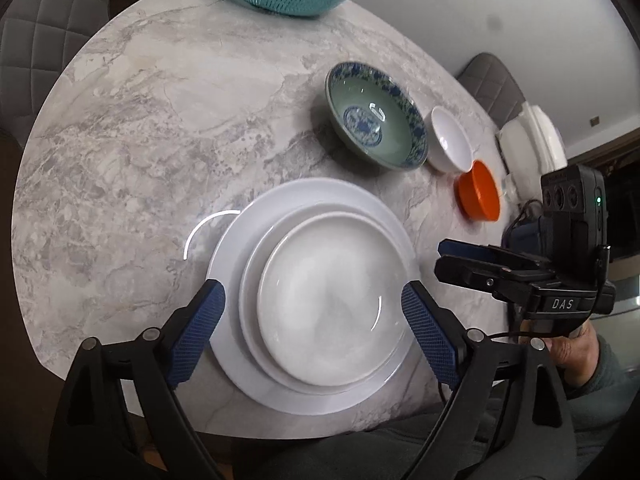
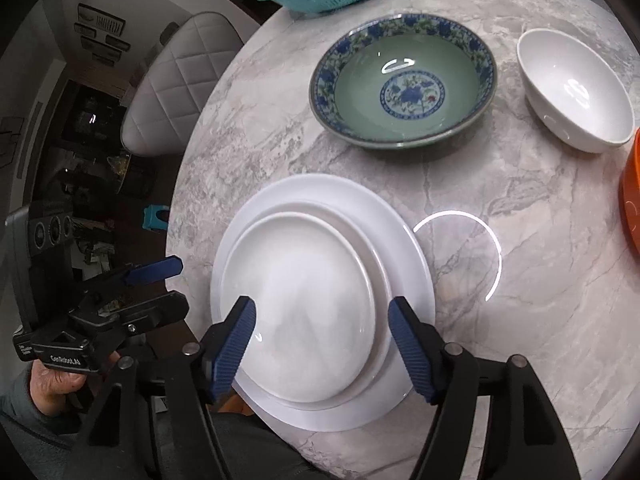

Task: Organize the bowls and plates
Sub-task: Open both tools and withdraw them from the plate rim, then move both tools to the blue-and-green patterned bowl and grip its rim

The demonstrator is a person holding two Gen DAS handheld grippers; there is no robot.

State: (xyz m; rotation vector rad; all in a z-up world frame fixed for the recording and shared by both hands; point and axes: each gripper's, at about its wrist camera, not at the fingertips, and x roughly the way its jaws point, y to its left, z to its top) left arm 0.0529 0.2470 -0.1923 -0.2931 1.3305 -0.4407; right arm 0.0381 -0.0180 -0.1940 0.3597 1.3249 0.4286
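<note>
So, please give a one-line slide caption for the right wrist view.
Open right gripper above stacked white plates on a marble table; patterned bowl and white bowl behind.

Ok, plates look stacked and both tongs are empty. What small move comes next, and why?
Probably swing the right tongs toward the white bowl. The plates sit nested, while the patterned bowl, white bowl and orange bowl each stand alone on the table, unstacked.

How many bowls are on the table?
3. The blue-flowered green bowl sits behind the plate stack; the white bowl is to its right; the orange bowl is at the right edge, nearer than the white bowl.
</note>
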